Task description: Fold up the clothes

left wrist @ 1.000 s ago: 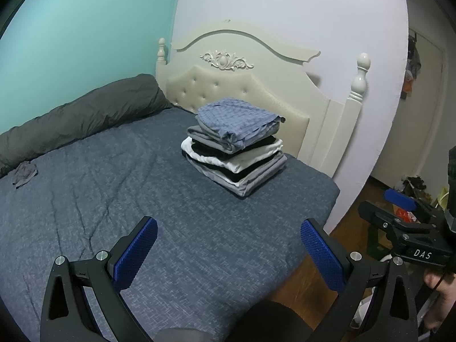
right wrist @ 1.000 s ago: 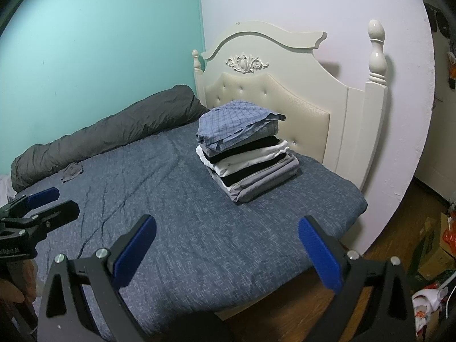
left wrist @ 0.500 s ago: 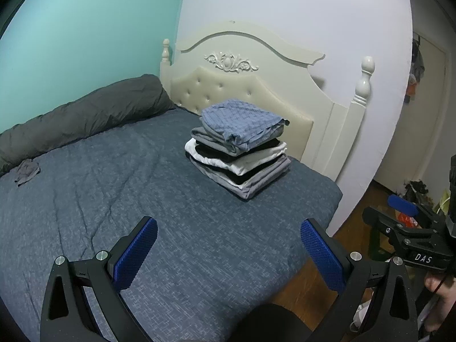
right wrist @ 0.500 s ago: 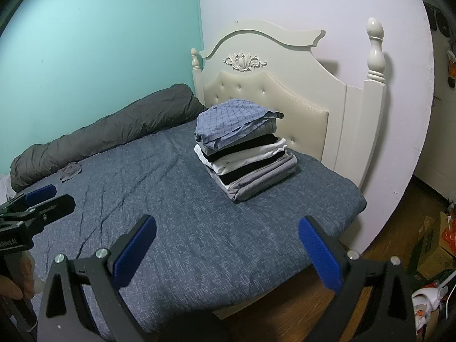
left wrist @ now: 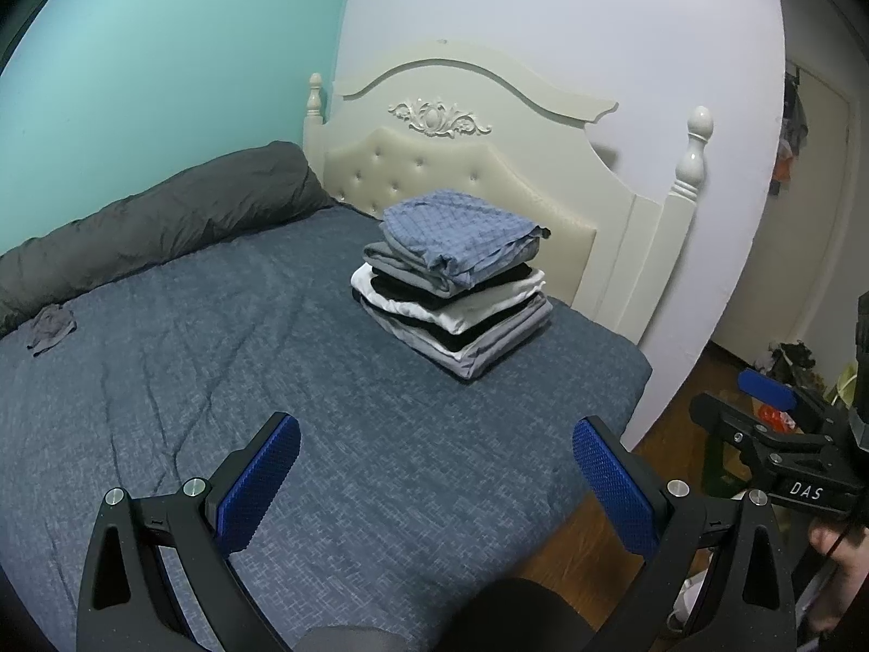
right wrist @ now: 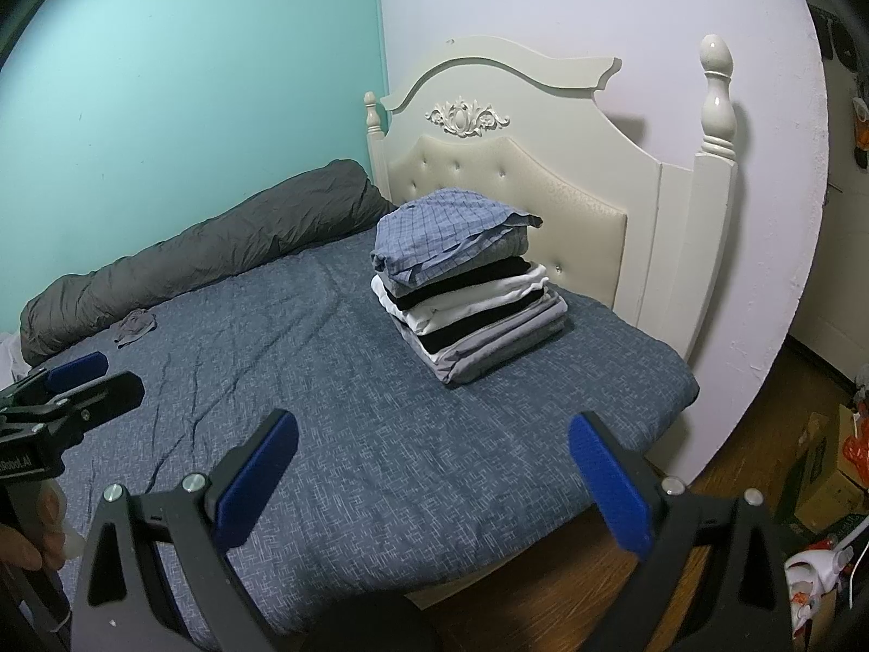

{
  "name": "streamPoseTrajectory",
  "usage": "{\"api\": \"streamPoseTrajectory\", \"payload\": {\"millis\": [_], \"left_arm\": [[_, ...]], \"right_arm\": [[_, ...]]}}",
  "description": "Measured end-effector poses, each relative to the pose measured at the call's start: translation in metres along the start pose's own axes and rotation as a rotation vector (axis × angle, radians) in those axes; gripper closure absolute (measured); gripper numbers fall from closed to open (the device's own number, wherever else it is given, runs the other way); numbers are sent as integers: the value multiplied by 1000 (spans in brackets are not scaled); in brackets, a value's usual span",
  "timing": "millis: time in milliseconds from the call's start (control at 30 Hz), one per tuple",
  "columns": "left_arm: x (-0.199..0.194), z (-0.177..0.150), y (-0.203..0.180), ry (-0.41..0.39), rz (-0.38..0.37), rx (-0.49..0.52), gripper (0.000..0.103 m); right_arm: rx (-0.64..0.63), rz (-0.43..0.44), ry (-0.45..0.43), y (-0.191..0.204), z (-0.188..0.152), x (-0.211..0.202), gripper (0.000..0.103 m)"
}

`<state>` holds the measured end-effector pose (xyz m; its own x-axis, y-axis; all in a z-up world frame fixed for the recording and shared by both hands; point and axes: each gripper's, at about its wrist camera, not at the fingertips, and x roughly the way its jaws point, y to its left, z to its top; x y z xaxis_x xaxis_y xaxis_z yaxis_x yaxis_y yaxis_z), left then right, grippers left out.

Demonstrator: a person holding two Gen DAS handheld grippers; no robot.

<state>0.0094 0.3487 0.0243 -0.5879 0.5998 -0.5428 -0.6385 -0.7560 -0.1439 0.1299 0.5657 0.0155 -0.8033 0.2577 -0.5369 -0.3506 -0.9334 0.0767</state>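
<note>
The left gripper (left wrist: 434, 467) is hovering above the near part of the bed (left wrist: 380, 462), its jaws spread wide with nothing between them; the blue textured pads (left wrist: 260, 483) are facing each other across open bedding. The right gripper (right wrist: 434, 467) is hanging over the bed's near edge in the same manner, jaws spread apart and holding nothing, with wooden floor (right wrist: 543, 570) showing beneath it at 5 o'clock.

The stack of folded clothes (left wrist: 453, 285) is sitting on the blue-grey bedspread near the head of the bed, at about 12 o'clock in the left wrist view and just in front of the cream padded headboard (left wrist: 461, 163). A blue checked garment (right wrist: 445, 233) is lying on top of the stack (right wrist: 467, 299), above layers of grey, black and white cloth. The pile is well apart from both grippers.

A long dark grey rolled duvet (left wrist: 152, 223) is lying along the teal wall at 10 o'clock. Near its lower end, a small crumpled grey garment (left wrist: 51, 328) is lying loose on the bedspread at 9 o'clock, well apart from the stack; in the right wrist view the same piece (right wrist: 133, 326) is sitting just beside the duvet (right wrist: 206, 261).

In the left wrist view the right gripper (left wrist: 771, 407) is showing at 3 o'clock, with part of a hand (left wrist: 836, 549) under it. In the right wrist view the left gripper (right wrist: 70, 380) is showing at 9 o'clock, over the bedspread's left part. Cardboard boxes (right wrist: 831, 462) and clutter are sitting on the floor at 4 o'clock.
</note>
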Motion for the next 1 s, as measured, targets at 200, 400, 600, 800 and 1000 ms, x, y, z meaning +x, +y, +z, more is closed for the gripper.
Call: {"api": "streamPoseTrajectory", "payload": {"millis": [200,400,600,800,1000], "left_arm": [[1,0,0,3,-13,-1,1],[1,0,-1,0,-12,-1,1],[2,0,-1,-1,-14,-2,1],[1,0,-1,-1,-18,1,1],[1,-1,-1,-1,-17,0,1]], "right_arm": [[-2,3,2,0,0,2,2],[-2,3,5,2,-1,1,2],[-1,2,2,1,-2,0,2],[3,1,2,0,-2,0,2],[6,0,3,1,-2,0,2]]}}
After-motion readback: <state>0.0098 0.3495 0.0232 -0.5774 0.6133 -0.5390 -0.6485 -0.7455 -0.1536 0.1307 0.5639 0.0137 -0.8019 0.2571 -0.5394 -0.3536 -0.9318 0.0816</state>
